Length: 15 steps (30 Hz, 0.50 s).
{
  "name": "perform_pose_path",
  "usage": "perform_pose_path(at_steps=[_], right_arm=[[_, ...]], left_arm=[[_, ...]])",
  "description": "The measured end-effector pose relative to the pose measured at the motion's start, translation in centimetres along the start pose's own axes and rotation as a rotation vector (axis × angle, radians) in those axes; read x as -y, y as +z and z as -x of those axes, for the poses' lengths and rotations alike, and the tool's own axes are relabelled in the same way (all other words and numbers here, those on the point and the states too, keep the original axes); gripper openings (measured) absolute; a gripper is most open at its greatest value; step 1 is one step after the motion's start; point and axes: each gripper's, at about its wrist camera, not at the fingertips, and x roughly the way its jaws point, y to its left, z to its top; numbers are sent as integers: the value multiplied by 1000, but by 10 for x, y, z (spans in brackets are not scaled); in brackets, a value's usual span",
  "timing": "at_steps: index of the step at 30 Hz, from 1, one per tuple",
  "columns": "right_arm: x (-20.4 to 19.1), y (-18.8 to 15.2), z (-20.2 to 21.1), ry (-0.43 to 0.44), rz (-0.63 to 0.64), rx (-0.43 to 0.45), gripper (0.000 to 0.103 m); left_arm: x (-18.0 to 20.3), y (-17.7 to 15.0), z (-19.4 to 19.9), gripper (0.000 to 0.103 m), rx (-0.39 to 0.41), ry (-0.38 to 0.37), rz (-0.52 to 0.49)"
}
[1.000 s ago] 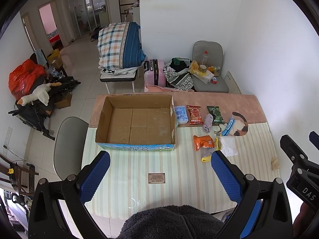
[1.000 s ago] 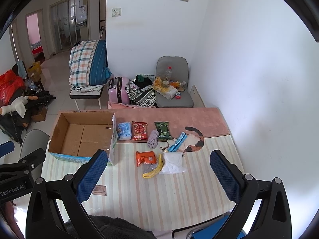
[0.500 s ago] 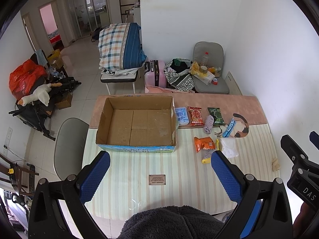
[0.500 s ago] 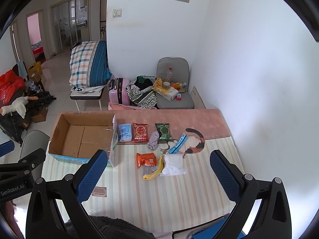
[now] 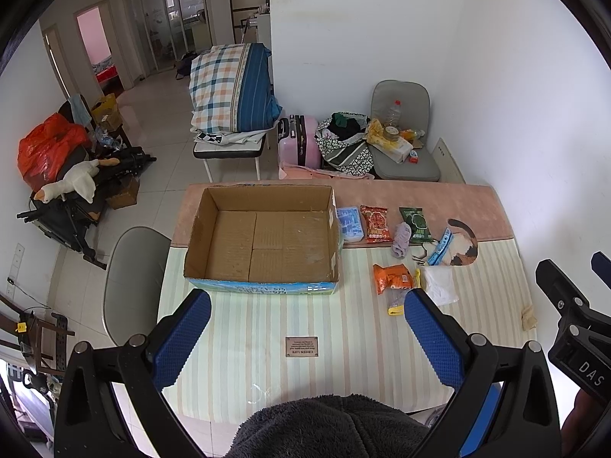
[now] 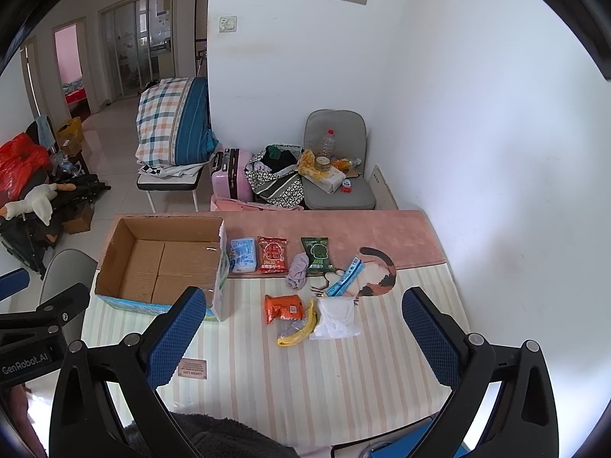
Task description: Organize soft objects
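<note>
An empty cardboard box [image 5: 267, 242] [image 6: 160, 263] stands on the striped table [image 5: 343, 343] at the left. To its right lie a blue tissue pack [image 6: 242, 255], a red snack bag [image 6: 272, 255], a green snack bag [image 6: 316, 255], a lilac cloth [image 6: 298, 275], an orange packet [image 6: 284, 307], a banana [image 6: 301, 328] and a white bag [image 6: 336, 316]. My left gripper [image 5: 305, 337] is open and empty, high above the table's near edge. My right gripper [image 6: 301, 337] is open and empty, above the near right of the table.
A grey chair [image 5: 130, 290] stands at the table's left. A white wall [image 6: 496, 152] runs along the right. Beyond the table are a pink suitcase [image 5: 298, 145], bags and a cushioned seat [image 5: 404, 152]. A dark fuzzy garment [image 5: 324, 427] fills the bottom.
Both grippers have drifted slightly; the table and box sit a little lower and nearer in the views. Nothing on the table has moved.
</note>
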Motion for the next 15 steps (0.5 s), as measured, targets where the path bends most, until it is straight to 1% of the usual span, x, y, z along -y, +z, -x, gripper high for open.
perform_pose_path(at_steps=[4,8,11,13,15], right_arm=[[-1,1,-6,9,-7,-4,103],[12,2,-26,46,-66,-43,103],[41,4,-62,57,-157,-100,103],[64,3,-95,58,-212,-152,103],[86,-1,-134,31,-258,-213,103]], left_arm=[[-1,0,-2,103,-3,-4,3],[0,8,-23,103,-12,3,0],[8,18,-58,103,-51,17,-12],[17,27,-93,103,-93,23,-27],[30,31,-121,103,-130,26,-47]])
